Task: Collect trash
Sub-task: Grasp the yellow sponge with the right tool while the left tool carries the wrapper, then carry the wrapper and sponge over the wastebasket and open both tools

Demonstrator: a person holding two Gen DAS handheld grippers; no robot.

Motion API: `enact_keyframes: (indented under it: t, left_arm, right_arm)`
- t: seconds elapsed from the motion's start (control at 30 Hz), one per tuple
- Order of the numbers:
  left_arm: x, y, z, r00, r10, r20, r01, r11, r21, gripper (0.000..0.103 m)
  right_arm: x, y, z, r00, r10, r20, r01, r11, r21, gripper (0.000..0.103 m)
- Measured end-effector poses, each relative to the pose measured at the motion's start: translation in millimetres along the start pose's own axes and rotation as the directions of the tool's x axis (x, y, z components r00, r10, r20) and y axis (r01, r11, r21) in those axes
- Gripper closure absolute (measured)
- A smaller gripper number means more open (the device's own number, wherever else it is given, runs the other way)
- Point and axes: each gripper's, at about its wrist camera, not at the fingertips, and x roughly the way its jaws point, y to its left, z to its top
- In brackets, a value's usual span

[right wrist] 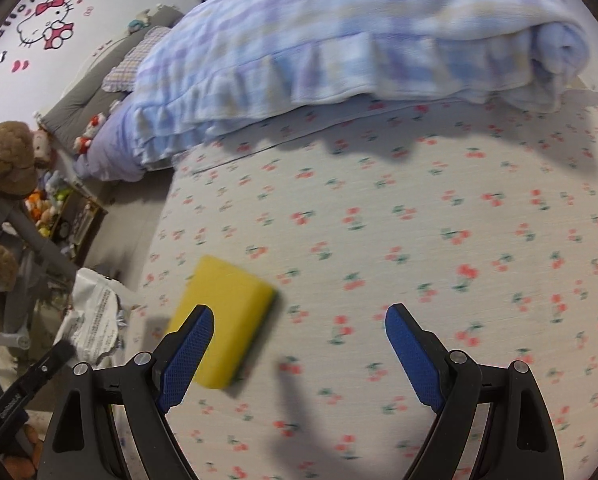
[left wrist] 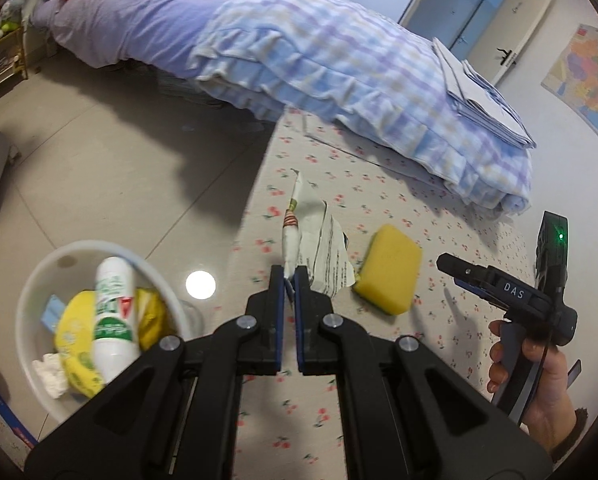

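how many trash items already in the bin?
4 visible in the bin: white bottle, yellow wrapper, blue scrap, white tissue. More may be hidden underneath.

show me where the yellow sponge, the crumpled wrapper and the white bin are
yellow sponge (left wrist: 389, 270), left wrist view, top face.
crumpled wrapper (left wrist: 327, 252), left wrist view, printed panel.
white bin (left wrist: 31, 284), left wrist view, left rim.

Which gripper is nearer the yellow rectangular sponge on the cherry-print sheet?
Right. The right gripper hangs open directly over the yellow rectangular sponge; the left gripper is beside it, shut on the crumpled printed wrapper.
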Motion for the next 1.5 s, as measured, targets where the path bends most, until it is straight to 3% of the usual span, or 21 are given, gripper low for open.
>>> enact_keyframes:
  t: [0.2, 0.4, 0.57, 0.87, 1.1, 1.37, 1.5]
  left_arm:
    - [-15.0, 17.9, -2.9, 1.000, 0.022, 0.019, -0.021, 1.000, -0.016, 0.098]
    - [-26.7, 31.5, -5.7, 0.999, 0.037, 0.028, -0.036, 0.999, -0.025, 0.098]
    - [-41.7, 44.2, -8.0, 0.998, 0.036, 0.044, -0.034, 0.999, -0.042, 0.098]
    - [-72.5, 79.3, -15.7, 0.994, 0.068, 0.086, -0.061, 0.995, -0.078, 0.098]
    - [-93.4, 119.2, -25.7, 0.989, 0.111, 0.094, -0.098, 0.986, -0.135, 0.098]
    - [-81.2, 152.0, -41.3, 0.980, 0.198, -0.003, -0.196, 0.971, -0.134, 0.098]
    - [-66.4, 159.6, -49.9, 0.975, 0.214, -0.059, -0.219, 0.970, -0.110, 0.098]
  right_arm:
    - [21.4, 33.4, -10.7, 0.999, 0.032, -0.032, -0.033, 0.999, -0.041, 0.016]
    - [41.1, 57.2, -21.6, 0.998, 0.017, -0.060, -0.022, 0.995, -0.097, 0.044]
    - [34.1, 67.8, -25.3, 0.999, 0.014, -0.045, -0.021, 0.987, -0.157, 0.057]
    - [9.3, 85.8, -37.4, 0.997, 0.068, -0.024, -0.072, 0.978, -0.196, 0.059]
    - [-2.5, 131.6, -55.4, 0.990, 0.137, -0.030, -0.141, 0.953, -0.269, 0.059]
    - [6.1, 190.9, -85.4, 0.976, 0.198, -0.090, -0.217, 0.909, -0.357, 0.059]
    - [23.0, 211.2, -96.5, 0.984, 0.140, -0.112, -0.173, 0.902, -0.394, 0.059]
